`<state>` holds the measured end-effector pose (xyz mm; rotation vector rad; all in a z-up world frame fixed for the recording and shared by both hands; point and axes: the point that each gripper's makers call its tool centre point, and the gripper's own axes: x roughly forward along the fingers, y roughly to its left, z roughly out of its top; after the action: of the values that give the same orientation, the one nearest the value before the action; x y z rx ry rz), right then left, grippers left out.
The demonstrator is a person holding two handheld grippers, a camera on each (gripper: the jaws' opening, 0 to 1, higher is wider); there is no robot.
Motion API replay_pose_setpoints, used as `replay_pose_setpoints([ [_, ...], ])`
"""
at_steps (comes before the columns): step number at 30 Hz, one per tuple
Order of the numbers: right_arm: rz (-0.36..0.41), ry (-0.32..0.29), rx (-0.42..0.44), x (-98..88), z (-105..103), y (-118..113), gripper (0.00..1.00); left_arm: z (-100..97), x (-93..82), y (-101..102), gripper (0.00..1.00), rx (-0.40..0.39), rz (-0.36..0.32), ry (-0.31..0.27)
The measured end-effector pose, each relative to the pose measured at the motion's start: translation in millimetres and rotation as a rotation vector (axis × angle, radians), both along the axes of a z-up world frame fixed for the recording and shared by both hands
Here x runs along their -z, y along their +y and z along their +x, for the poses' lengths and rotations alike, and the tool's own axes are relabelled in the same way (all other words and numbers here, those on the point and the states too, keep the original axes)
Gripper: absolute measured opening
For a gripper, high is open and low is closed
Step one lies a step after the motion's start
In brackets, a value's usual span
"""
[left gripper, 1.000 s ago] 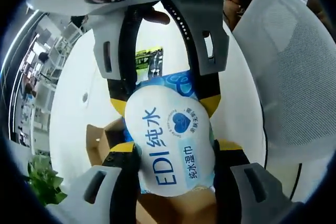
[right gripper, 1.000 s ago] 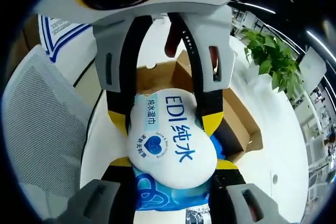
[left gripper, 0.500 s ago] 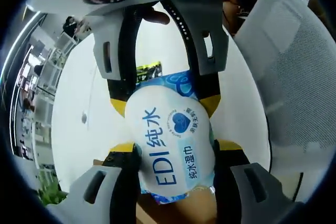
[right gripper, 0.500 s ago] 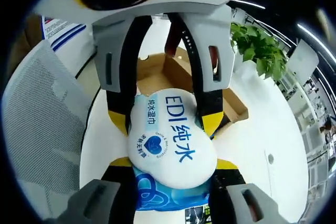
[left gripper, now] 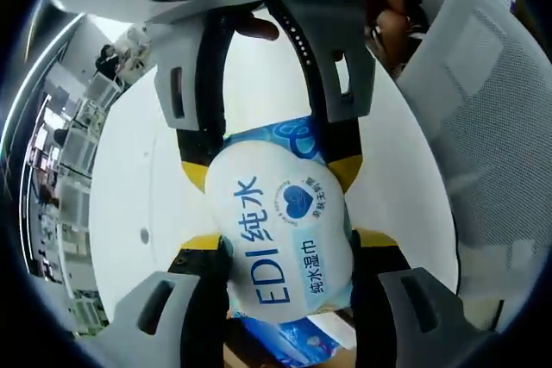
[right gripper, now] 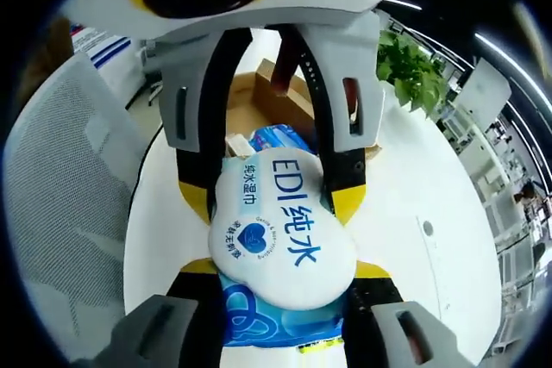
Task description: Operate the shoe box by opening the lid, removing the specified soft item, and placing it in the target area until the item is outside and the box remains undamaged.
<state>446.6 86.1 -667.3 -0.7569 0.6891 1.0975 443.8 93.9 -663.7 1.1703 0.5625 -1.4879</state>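
Both tongs pinch one wet wipes pack (left gripper: pixel 280 239) between them, the left tongs (left gripper: pixel 280 252) and the right tongs (right gripper: pixel 280 269) each clamped across its ends; it hangs above the white counter (right gripper: pixel 414 213), with the open shoe box (right gripper: pixel 259 96) beyond; the pack looks soft, light and slick-skinned, so gripping the ends seems wise.

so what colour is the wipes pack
White top with blue lettering, blue wrapper beneath; clearest in the right gripper view.
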Motion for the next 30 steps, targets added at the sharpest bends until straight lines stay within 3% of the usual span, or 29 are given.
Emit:
replay_pose_setpoints([
  [9, -0.004, 0.004, 0.017, 3.5, 4, -25, 0.50, 3.4, 3.9, -27, 0.56, 0.018, 0.001, 0.002],
  [15, -0.003, 0.007, 0.020, 6.4, 7, -33, 0.50, 6.6, 6.7, -34, 0.56, 0.020, 0.004, 0.004],
  [30, 0.005, 0.016, 0.017, 17.4, 36, -43, 0.50, 35.7, 18.1, -44, 0.56, 0.015, 0.016, 0.011],
])
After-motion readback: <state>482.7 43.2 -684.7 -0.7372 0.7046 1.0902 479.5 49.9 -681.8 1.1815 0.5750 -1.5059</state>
